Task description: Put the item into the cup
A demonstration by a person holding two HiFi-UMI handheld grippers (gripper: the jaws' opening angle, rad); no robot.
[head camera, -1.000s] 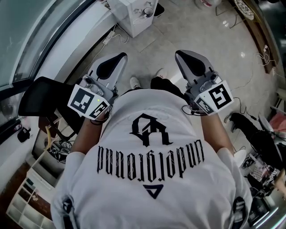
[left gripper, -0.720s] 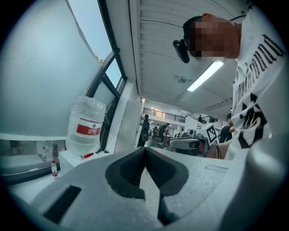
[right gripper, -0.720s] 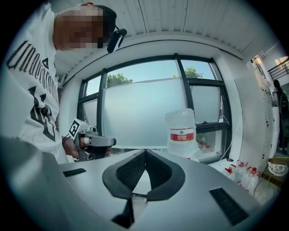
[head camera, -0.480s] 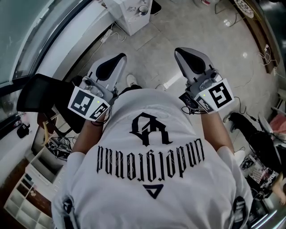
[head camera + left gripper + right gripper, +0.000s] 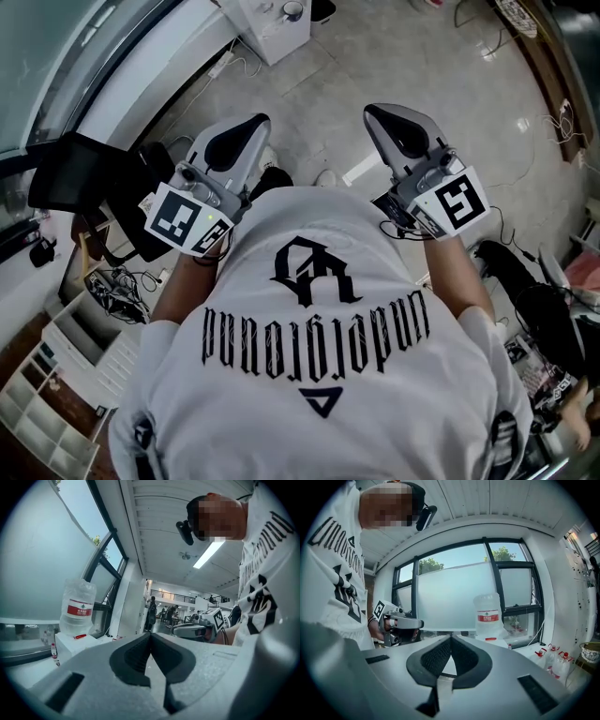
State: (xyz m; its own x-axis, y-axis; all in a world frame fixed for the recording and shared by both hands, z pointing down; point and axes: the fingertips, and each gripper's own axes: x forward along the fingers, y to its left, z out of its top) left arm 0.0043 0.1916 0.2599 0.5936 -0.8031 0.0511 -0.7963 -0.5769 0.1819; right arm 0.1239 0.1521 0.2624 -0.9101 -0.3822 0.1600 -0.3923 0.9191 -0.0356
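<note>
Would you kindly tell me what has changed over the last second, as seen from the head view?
The person has shifted their feet: the light shoe now shows further right. The black chair has slid left and up in the picture, and more of the white shelf shows. Nothing was taken hold of or let go. The left gripper and right gripper stayed shut, empty, in front of the chest.

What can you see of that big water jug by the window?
The water jug is a large bottle of clear, slightly crumpled-looking plastic with a red label band round its middle; the print is too small to read. It stands upright on a white stand, with a small red part at its foot, right in front of the window. Only the stand touches it. How full it is cannot be told.
</note>
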